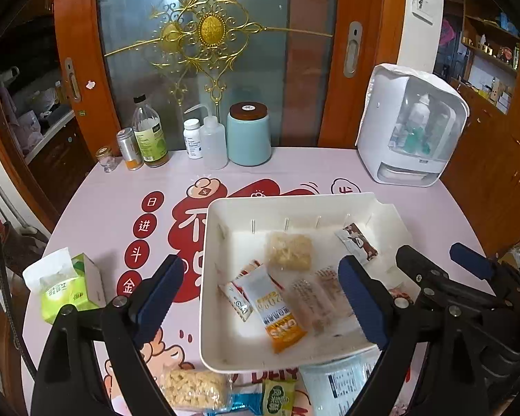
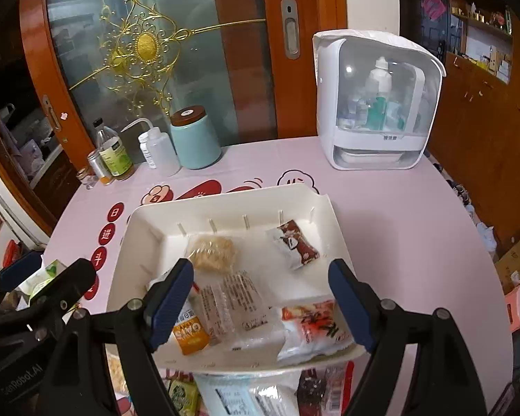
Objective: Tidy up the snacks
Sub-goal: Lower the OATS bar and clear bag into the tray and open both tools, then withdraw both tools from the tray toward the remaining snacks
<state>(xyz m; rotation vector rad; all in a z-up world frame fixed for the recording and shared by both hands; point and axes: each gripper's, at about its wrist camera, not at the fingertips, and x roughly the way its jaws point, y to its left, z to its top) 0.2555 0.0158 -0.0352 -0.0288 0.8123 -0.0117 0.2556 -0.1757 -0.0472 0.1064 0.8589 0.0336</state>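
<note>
A white tray [image 1: 208, 277] [image 2: 135, 228] lies on the pink table and holds several snack packets. Among them are a rice cracker pack [image 1: 289, 251] [image 2: 211, 253], a brown packet [image 1: 357, 242] [image 2: 294, 242], an orange oats packet [image 1: 277, 315] [image 2: 190, 332] and a clear packet [image 2: 235, 305]. My left gripper [image 1: 260, 298] hovers open over the tray's near left part, nothing between its pads. My right gripper [image 2: 260, 298] [image 1: 440, 260] is open too, over the near right part, beside a red-and-white packet [image 2: 312, 326]. Loose packets lie in front of the tray: another cracker pack [image 1: 194, 388], a green packet [image 1: 277, 398] and a white pack [image 1: 336, 381].
A green tissue pack [image 1: 66, 287] sits at the table's left edge. Along the back stand bottles [image 1: 149, 135], a teal canister [image 1: 249, 135] and a white box-shaped appliance with a clear window [image 1: 409, 128]. Behind them is a glass sliding door. The table drops off at the right.
</note>
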